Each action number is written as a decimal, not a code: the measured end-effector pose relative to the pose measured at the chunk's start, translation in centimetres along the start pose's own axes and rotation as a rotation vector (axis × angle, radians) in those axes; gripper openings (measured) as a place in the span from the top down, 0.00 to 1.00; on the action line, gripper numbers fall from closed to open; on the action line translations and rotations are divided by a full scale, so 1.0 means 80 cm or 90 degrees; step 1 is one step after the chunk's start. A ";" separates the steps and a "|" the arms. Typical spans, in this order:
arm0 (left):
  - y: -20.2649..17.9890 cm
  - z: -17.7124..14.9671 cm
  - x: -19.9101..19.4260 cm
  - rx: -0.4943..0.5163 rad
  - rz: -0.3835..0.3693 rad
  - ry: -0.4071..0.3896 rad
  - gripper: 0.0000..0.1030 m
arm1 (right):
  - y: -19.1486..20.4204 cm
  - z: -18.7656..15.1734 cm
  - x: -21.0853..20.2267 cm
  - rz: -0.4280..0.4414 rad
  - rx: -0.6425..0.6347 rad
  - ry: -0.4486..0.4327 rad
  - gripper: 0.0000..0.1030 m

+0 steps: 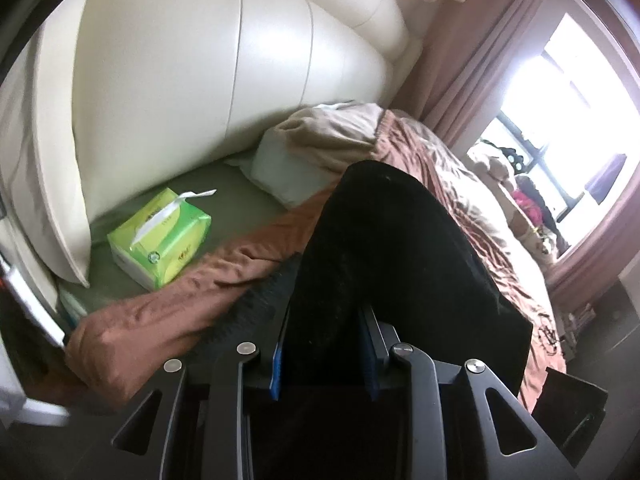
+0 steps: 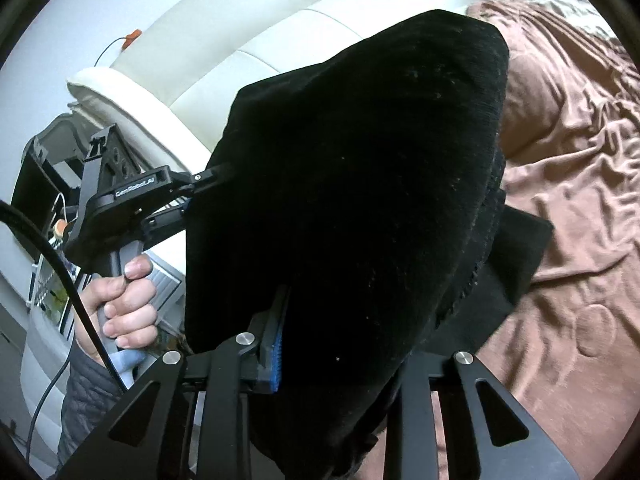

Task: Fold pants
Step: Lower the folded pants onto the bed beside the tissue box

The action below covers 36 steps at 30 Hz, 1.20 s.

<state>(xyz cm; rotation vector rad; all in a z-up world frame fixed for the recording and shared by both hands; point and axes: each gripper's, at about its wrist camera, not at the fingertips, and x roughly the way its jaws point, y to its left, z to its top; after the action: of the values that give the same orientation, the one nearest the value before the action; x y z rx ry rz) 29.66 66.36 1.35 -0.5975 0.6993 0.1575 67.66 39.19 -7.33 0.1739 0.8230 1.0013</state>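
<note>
In the left wrist view the black pants hang in a thick fold above the brown bed cover. My left gripper is shut on their near edge, with cloth pinched between the blue pads. The right wrist view shows the same pants as a large dark bundle filling the middle. My right gripper is shut on it; one blue pad shows and the other finger is buried in cloth. At the left, a hand holds the left gripper, its fingers sunk into the cloth's far edge.
A green tissue pack lies on the green sheet near the cream headboard. A pillow and crumpled bedding sit behind the pants. The wrinkled brown cover spreads to the right. A curtained window is far right.
</note>
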 end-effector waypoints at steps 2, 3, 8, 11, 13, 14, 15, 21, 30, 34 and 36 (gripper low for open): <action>0.004 0.006 0.015 -0.002 0.004 0.006 0.69 | -0.009 0.003 0.012 0.000 0.009 0.000 0.77; 0.005 0.010 0.025 -0.002 0.007 0.010 0.69 | -0.015 0.005 0.018 -0.001 0.014 0.000 0.77; 0.003 0.023 0.070 0.005 0.024 0.029 0.69 | -0.045 0.007 0.035 0.002 0.039 -0.006 0.77; 0.000 0.027 0.103 0.001 0.049 0.029 0.67 | -0.067 0.009 0.047 -0.004 0.066 -0.019 0.77; -0.001 0.026 0.127 0.006 0.104 0.048 0.62 | -0.085 0.009 0.060 -0.015 0.093 -0.014 0.74; 0.001 0.025 0.135 0.006 0.135 0.052 0.62 | -0.091 0.007 0.064 -0.019 0.105 -0.001 0.74; 0.003 0.023 0.139 0.007 0.156 0.052 0.62 | -0.100 0.005 0.074 -0.027 0.119 0.024 0.72; 0.020 0.001 0.117 -0.003 0.146 0.047 0.59 | -0.137 -0.002 0.085 0.026 0.167 0.075 0.67; 0.045 -0.068 0.072 -0.018 0.148 0.061 0.59 | -0.150 -0.001 0.039 -0.007 0.120 0.049 0.59; 0.040 -0.090 0.058 -0.006 0.155 0.061 0.59 | -0.135 0.009 0.010 -0.068 0.047 0.036 0.59; 0.035 -0.097 0.054 -0.002 0.162 0.061 0.59 | -0.126 0.013 -0.004 -0.106 0.005 0.037 0.59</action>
<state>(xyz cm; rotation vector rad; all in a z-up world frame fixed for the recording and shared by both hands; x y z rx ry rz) 27.70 64.05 -7.43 -0.5198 0.8665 0.3675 75.08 33.60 -11.33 0.0819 0.8797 0.8497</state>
